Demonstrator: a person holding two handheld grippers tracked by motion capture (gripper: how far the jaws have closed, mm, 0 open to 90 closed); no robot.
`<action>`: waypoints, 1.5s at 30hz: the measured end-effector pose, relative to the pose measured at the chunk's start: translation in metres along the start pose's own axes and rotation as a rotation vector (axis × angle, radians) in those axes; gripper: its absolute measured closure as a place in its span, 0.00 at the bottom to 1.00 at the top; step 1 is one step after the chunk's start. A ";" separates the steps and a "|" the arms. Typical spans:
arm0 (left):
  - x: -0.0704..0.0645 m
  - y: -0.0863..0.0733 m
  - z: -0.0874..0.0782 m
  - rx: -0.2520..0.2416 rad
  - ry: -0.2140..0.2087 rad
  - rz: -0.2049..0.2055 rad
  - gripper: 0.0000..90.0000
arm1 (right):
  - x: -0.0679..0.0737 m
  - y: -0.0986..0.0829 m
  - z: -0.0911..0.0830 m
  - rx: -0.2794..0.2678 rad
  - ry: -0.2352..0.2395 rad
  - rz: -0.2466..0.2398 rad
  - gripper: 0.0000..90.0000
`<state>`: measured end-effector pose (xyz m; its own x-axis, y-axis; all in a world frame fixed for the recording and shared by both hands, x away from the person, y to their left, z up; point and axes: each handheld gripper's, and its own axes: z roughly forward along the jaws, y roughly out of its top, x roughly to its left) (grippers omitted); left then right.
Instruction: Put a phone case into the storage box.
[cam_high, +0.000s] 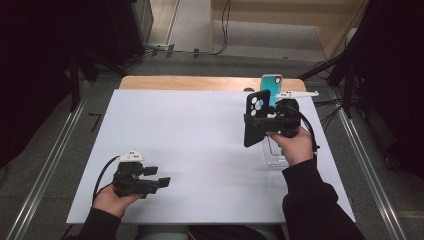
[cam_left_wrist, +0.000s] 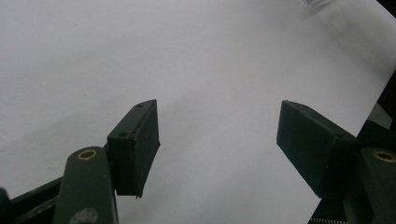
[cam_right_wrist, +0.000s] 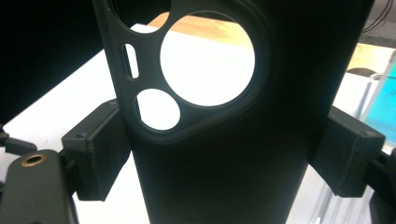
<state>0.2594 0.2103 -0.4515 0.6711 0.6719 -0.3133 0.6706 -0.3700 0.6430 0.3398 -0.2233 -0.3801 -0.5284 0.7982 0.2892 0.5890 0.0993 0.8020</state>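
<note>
My right gripper (cam_high: 257, 121) is shut on a black phone case (cam_high: 256, 117), held upright above the right half of the white table (cam_high: 190, 145). The right gripper view has the black phone case (cam_right_wrist: 224, 154) close up between both jaws, its camera cutouts at the top. A clear phone case (cam_high: 274, 152) lies flat on the table under my right hand. A teal phone case (cam_high: 271, 86) stands at the far edge behind the gripper. My left gripper (cam_high: 161, 176) rests low at the near left, open, with nothing between its fingers (cam_left_wrist: 135, 144) except bare white table.
The wooden tabletop edge (cam_high: 200, 82) shows beyond the white sheet. Cables (cam_high: 330, 107) run off the table's right side. Metal rails (cam_high: 45, 170) flank the table on the floor. Dark equipment stands at the back left and right.
</note>
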 end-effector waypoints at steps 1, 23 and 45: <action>0.000 0.000 0.000 0.000 -0.001 -0.001 0.33 | -0.001 0.000 -0.001 -0.001 -0.007 -0.003 0.14; 0.001 0.000 0.002 0.010 -0.002 -0.013 0.33 | -0.042 0.008 -0.009 -0.053 -0.154 0.065 0.14; 0.003 0.004 0.004 0.016 -0.018 -0.025 0.34 | -0.081 0.022 0.000 -0.083 -0.297 0.105 0.14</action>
<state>0.2656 0.2083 -0.4532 0.6598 0.6691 -0.3419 0.6920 -0.3639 0.6234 0.3960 -0.2858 -0.3857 -0.2590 0.9411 0.2176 0.5726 -0.0318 0.8192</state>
